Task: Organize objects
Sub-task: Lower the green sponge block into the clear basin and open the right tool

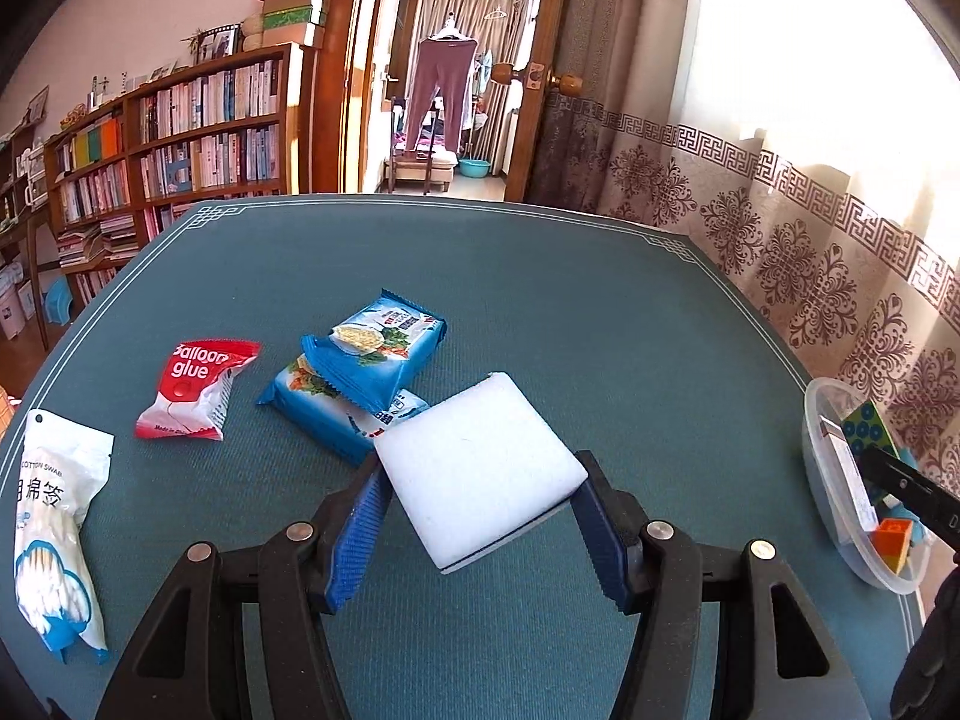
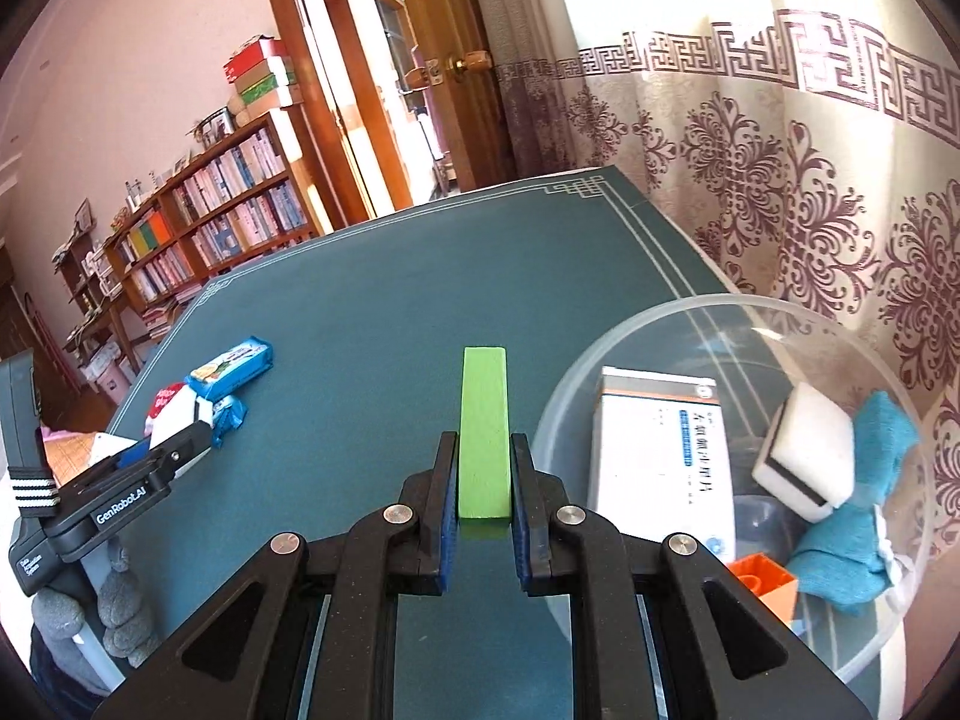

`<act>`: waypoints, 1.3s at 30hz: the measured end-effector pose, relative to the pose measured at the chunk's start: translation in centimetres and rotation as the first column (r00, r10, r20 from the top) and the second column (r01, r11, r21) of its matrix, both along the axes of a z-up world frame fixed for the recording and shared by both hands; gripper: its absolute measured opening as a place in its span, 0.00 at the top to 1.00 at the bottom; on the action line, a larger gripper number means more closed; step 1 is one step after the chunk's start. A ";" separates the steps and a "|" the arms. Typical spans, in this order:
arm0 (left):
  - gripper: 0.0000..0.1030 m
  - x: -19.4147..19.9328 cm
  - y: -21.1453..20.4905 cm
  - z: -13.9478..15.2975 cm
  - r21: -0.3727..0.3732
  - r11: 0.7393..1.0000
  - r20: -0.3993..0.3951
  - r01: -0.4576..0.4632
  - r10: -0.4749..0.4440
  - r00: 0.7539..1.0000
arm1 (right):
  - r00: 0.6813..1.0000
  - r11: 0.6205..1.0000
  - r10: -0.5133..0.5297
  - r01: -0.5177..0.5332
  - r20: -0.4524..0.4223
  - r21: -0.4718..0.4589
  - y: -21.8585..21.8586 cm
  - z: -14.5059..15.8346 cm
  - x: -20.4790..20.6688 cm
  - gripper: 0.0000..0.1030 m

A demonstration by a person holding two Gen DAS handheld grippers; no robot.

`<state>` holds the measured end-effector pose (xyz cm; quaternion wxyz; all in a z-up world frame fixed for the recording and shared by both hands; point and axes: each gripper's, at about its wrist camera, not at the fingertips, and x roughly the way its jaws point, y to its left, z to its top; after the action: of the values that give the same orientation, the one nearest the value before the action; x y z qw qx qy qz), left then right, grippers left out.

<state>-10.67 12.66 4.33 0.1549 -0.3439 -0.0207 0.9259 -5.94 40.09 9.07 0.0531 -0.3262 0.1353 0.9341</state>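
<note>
My left gripper (image 1: 480,516) is shut on a white sponge (image 1: 480,462), its blue pads pressing on the sponge's two sides just above the teal table mat (image 1: 540,300). In the right wrist view my right gripper (image 2: 483,441) is shut on a long green block (image 2: 483,420) that sticks out forward, left of a clear plastic bowl (image 2: 576,384). The bowl holds a white box (image 2: 660,444), a white sponge with a black layer (image 2: 804,450), a teal cloth (image 2: 870,516) and an orange brick (image 2: 768,585).
Two blue snack packets (image 1: 384,342) (image 1: 330,420) overlap mid-table. Left of them lie a red balloon glue packet (image 1: 192,390) and a cotton swab bag (image 1: 54,528). The bowl (image 1: 822,480) sits at the table's right edge by a patterned curtain (image 1: 810,240). Bookshelves (image 1: 198,132) stand behind.
</note>
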 end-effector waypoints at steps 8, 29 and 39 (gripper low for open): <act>0.38 0.5 0.9 -0.3 -0.018 0.999 0.000 0.030 -0.030 1.000 | 0.993 0.992 -0.121 0.121 -0.004 0.031 3.6 0.3 1.1 0.85; 0.38 0.9 1.4 -0.6 -0.050 0.998 -0.004 0.043 -0.043 0.999 | 0.982 0.982 -0.187 0.187 0.001 0.025 6.6 -0.5 4.5 0.84; 0.38 1.0 1.6 -0.6 -0.060 0.997 -0.008 0.047 -0.047 0.999 | 0.990 0.988 -0.141 0.139 0.014 0.069 4.8 -0.8 3.8 0.84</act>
<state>-9.67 14.22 3.72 0.1663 -0.3446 0.0159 0.9238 -2.17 44.93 8.29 0.1309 -0.3227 0.1258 0.9289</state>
